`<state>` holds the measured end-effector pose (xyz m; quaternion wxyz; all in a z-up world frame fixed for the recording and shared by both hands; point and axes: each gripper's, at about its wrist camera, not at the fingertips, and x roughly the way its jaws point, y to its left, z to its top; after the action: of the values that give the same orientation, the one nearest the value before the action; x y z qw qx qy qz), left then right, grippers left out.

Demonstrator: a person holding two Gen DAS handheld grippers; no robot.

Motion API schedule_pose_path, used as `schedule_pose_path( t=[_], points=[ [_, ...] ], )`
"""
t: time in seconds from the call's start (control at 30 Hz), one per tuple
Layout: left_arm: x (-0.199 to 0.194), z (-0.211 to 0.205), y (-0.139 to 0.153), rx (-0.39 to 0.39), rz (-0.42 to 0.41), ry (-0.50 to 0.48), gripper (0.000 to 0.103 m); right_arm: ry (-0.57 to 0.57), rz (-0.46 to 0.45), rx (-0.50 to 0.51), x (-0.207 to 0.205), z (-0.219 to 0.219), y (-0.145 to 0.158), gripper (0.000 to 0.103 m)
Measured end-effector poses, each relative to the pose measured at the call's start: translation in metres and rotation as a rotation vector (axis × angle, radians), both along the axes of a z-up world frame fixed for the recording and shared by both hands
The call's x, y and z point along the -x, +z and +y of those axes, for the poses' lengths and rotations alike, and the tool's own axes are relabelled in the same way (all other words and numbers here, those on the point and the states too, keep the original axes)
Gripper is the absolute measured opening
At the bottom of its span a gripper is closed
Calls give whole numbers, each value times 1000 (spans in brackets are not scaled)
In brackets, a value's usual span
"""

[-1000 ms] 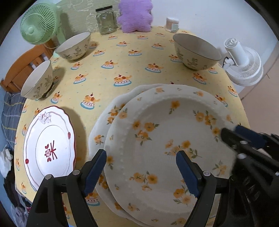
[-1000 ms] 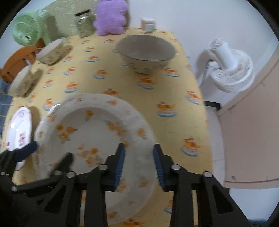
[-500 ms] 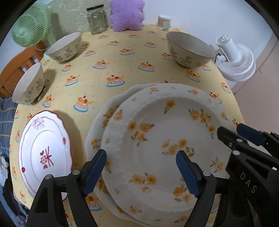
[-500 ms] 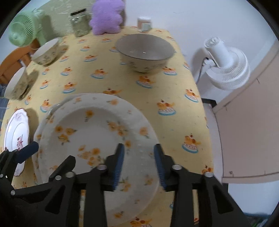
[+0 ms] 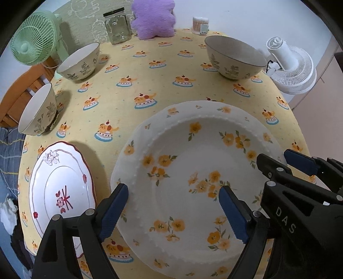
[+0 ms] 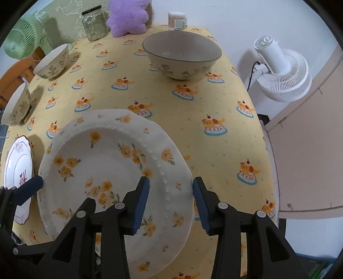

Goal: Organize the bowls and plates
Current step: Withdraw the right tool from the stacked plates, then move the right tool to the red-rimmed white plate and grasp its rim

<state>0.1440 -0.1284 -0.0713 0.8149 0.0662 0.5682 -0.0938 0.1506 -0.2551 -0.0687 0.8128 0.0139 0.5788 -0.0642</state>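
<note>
Plates with orange flowers [image 5: 193,171] sat stacked at the near edge of the table [image 5: 171,70], toward its right side. I could see a second rim peeking out under the top plate [image 6: 111,171] in my right view. My left gripper [image 5: 173,206] hung over the near left part of the stack. Its fingers [image 5: 113,206] were spread wide and held nothing. My right gripper [image 6: 170,199] was at the right rim of the stack. Its fingers [image 6: 141,197] were spread too, one over the plate and one past the rim, and I could not tell if they touched it.

A white plate with a red edge [image 5: 60,188] lay flat at the near left corner, just beside the stack. Two small bowls [image 5: 79,62] stood along the left edge, one behind the other [image 5: 38,111]. A big bowl [image 5: 233,58] stood at the far right side, well apart from the plates.

At the far edge stood a glass jar [image 5: 118,25], a purple fluffy toy [image 5: 153,18] and a small tub [image 5: 200,22]. A green fan [image 5: 33,47] stood past the far left corner. A white fan [image 5: 291,68] stood off the right edge.
</note>
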Motion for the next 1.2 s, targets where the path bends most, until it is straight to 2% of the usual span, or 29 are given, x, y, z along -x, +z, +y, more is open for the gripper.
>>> schedule_pose_path(
  t=[0.2, 0.27, 0.33, 0.67, 0.9, 1.2],
  points=[
    [0, 0, 2, 8, 11, 39, 88, 25, -6, -39, 0, -3, 4, 46],
    [2, 0, 6, 10, 3, 59, 88, 47, -18, -47, 0, -3, 8, 51],
    [4, 1, 11, 12, -10, 78, 88, 74, -47, -69, 2, -3, 16, 62],
    [16, 30, 43, 47, -96, 149, 96, 176, -156, -104, 7, 25, 54, 75],
    [18, 64, 59, 68, -147, 100, 97, 151, -194, -115, 13, 60, 71, 82],
    [21, 125, 74, 101, -211, 16, 97, 75, -253, -96, 25, 122, 92, 82]
  ],
)
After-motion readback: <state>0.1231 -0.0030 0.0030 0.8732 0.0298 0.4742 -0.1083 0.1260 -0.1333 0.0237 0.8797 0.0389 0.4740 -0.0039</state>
